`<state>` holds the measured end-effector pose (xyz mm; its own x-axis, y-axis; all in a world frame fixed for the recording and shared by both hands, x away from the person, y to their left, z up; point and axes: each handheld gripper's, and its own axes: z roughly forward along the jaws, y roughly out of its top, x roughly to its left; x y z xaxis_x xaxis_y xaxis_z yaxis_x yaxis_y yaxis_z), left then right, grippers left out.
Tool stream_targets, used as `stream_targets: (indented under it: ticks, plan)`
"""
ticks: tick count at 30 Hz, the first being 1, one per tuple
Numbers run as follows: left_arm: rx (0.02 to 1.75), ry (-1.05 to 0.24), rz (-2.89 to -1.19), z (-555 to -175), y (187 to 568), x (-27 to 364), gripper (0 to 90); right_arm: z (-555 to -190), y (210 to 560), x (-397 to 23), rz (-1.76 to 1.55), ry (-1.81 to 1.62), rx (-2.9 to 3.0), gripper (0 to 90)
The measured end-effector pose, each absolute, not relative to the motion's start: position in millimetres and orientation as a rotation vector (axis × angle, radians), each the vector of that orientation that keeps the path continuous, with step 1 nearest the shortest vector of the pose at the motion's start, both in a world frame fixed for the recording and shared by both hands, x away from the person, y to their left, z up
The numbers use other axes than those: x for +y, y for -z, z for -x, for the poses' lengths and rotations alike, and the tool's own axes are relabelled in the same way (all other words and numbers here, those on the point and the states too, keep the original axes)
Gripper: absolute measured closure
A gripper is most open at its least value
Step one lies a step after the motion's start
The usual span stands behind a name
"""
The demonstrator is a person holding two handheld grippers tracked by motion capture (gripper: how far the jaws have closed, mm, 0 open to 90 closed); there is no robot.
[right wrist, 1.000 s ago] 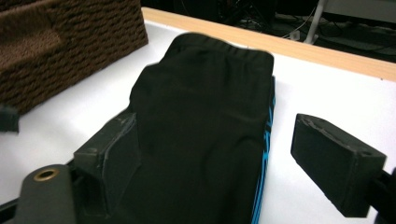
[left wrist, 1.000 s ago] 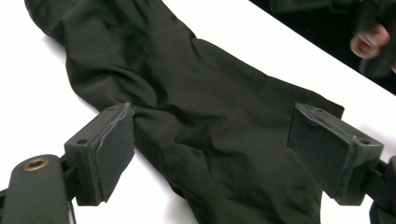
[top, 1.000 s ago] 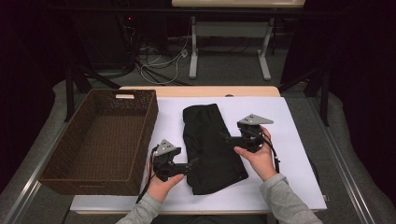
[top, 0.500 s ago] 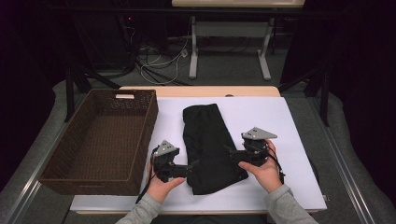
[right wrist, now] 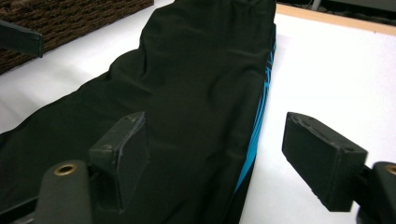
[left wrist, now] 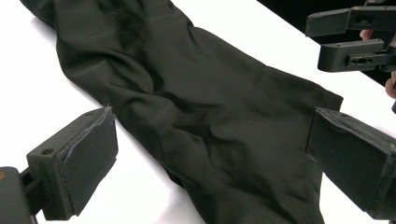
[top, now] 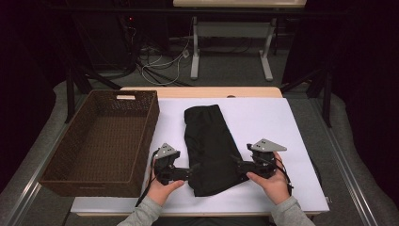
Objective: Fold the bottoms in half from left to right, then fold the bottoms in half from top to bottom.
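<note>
At my desk (top: 301,122), a folded black garment (top: 209,146) lies lengthwise on the white surface, its far end toward 12 o'clock and its near end between my two tools — nothing is gripped yet. My left tool (top: 194,172) sits at the garment's 9 o'clock side near the bottom corner; its jaws have just been opening and stand wide, with the cloth's near edge lying between them but untouched by the pads. My right tool (top: 236,165) comes in from 3 o'clock; its jaws have just been closing a little, yet they are parted around the edge that shows a turquoise stripe (right wrist: 259,116), the pads clear of the fabric. The brown wicker basket (top: 70,162) waits at 9 o'clock of the garment, nothing in it.

By my reading the job is at an early-to-middle stage: the garment looks folded into a long strip, while the pinch on both near corners, a further fold perhaps, and the move into the basket all remain.
</note>
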<state>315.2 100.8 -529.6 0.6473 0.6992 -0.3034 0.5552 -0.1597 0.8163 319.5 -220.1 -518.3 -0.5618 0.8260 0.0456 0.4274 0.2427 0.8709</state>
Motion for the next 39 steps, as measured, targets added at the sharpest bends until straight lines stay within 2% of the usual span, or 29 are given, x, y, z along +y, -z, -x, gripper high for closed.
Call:
stream_targets:
  ticks: [9, 22, 39]
  plan:
    - [1.014, -0.165, -1.832, -310, 533, 103, 3.6, -307, 525, -235, -1.208, -1.267, 2.092, 30.6]
    - [1.034, -0.142, -1.850, -300, 542, 103, 14.2, -301, 532, -240, -1.278, -1.252, 2.100, 35.4]
    - [1.055, -0.158, -1.876, -298, 549, 102, 15.7, -306, 547, -237, -1.392, -1.111, 2.157, 42.5]
